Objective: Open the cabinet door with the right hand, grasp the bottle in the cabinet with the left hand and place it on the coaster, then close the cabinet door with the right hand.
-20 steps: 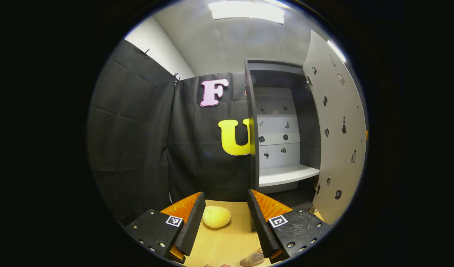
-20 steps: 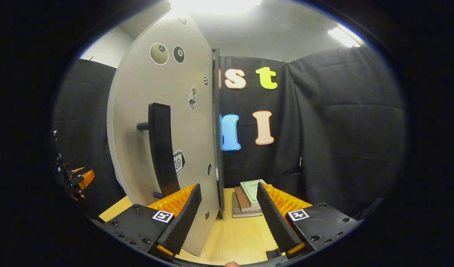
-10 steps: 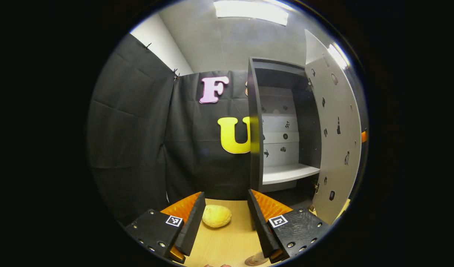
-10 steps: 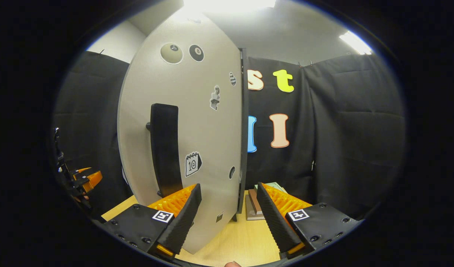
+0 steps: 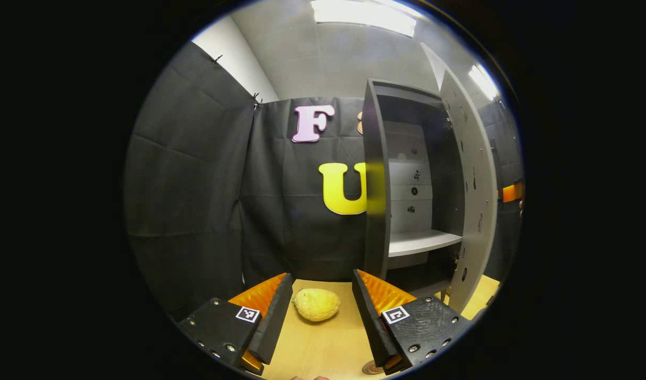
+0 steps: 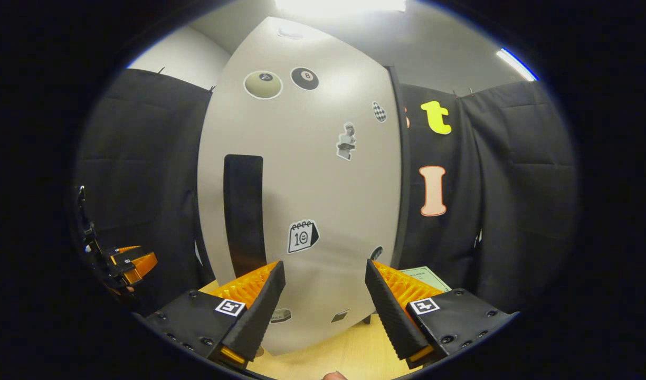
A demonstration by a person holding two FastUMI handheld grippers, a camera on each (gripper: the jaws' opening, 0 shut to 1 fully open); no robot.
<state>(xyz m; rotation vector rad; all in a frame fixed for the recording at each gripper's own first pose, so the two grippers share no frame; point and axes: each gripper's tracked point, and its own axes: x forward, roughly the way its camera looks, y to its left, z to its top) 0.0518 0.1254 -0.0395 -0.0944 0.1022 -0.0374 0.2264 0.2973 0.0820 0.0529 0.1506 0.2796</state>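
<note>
We judge the task to be in its last step. Our left tool (image 5: 319, 311) hangs released and empty over the bench (image 5: 323, 348), its fingers spread with a yellow lemon (image 5: 316, 304) lying just ahead between them. Ahead and to the right of this tool the cabinet (image 5: 377, 179) stands with its door (image 5: 473, 195) part open, and the 1 shelf (image 5: 420, 243) we can see inside carries nothing. At the bottom edge, under the right finger, a small round thing may be the coaster (image 5: 373, 368); we cannot tell whether the bottle stands on it. Our right tool (image 6: 323, 309) is also released, gripping nothing, facing the door's outer face (image 6: 323, 200) at close range, with the dark handle (image 6: 244, 211) ahead to its left. What is left, by our reckoning, is swinging the door fully shut.
</note>
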